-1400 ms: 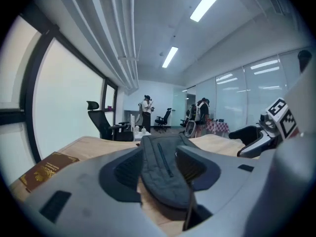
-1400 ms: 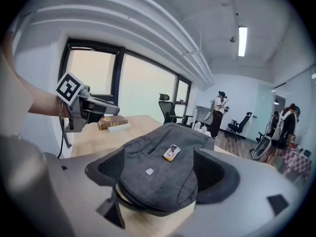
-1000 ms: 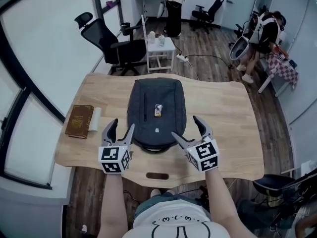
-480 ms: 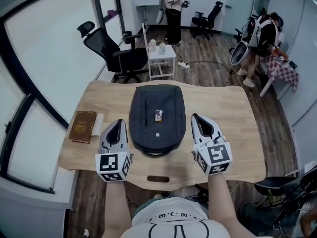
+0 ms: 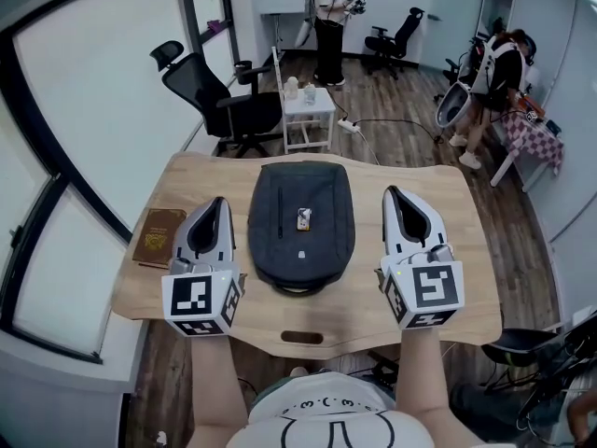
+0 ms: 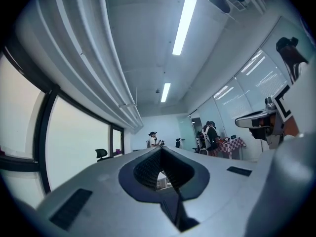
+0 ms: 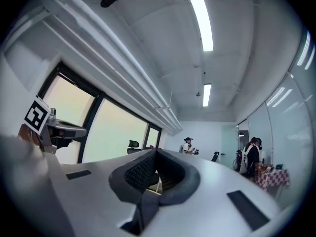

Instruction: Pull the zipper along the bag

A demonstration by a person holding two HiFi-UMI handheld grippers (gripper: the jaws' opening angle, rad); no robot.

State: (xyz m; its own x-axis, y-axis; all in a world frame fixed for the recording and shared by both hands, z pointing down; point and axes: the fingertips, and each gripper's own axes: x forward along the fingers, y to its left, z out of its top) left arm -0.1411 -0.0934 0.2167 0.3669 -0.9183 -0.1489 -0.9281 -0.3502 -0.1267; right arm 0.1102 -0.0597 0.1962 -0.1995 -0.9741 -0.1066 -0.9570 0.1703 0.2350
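Backpack [image 5: 300,220] on wooden office table [image 5: 452,215]

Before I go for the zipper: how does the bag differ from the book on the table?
The bag is dark grey and large, the book brown and much smaller. The bag lies in the middle of the table, the book near its left edge, partly hidden by the left tool. Both lie flat on the wood, ungripped.

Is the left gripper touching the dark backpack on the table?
Apart. Head view: a strip of bare table shows between the left gripper and the backpack; the left gripper view shows its jaws shut on nothing.
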